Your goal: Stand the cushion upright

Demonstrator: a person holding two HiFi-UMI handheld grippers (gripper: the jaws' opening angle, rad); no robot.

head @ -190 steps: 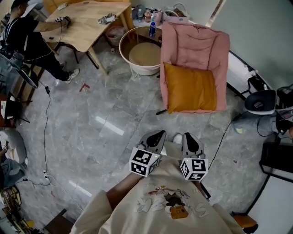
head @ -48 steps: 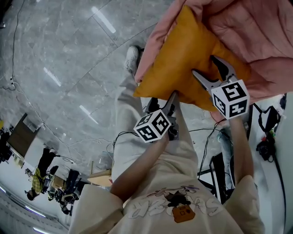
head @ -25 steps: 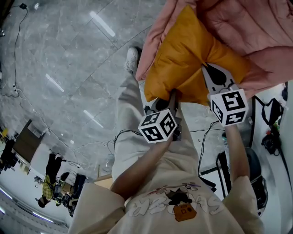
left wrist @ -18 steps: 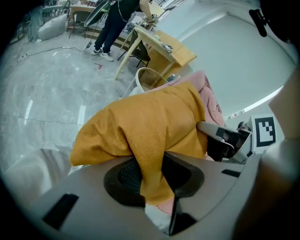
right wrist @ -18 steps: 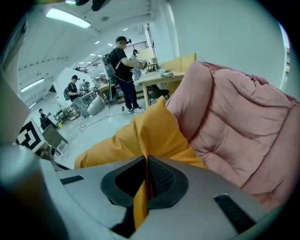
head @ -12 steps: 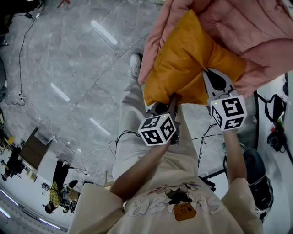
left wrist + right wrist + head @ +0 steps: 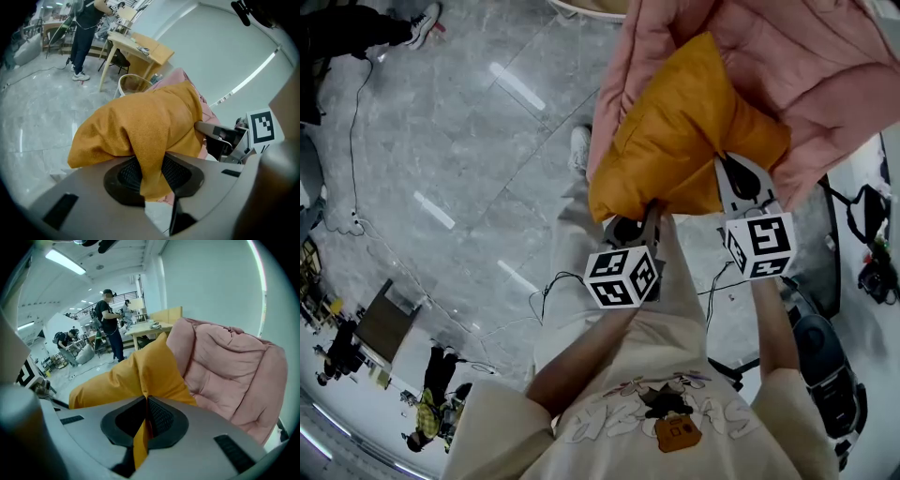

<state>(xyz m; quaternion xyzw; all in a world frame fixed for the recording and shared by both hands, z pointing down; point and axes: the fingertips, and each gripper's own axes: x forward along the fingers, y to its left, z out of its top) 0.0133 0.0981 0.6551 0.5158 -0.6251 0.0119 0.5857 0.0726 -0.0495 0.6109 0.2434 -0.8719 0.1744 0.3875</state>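
Currently cushion point(image 7: 675, 131) on chair point(image 7: 825, 75), 1 o'clock, is pinched at its near edge by left gripper point(image 7: 652, 208) and right gripper point(image 7: 724, 164), both clamped on fabric, likely for tipping upright.

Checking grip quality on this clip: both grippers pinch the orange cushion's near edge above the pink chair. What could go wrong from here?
1. The right gripper bites only a thin seam of the cushion; that could slip free.
2. The left gripper grips one bunched fold, so the fabric may stretch rather than carry the filling.
3. The cushion hangs past the front of the pink chair and might drop to the floor.
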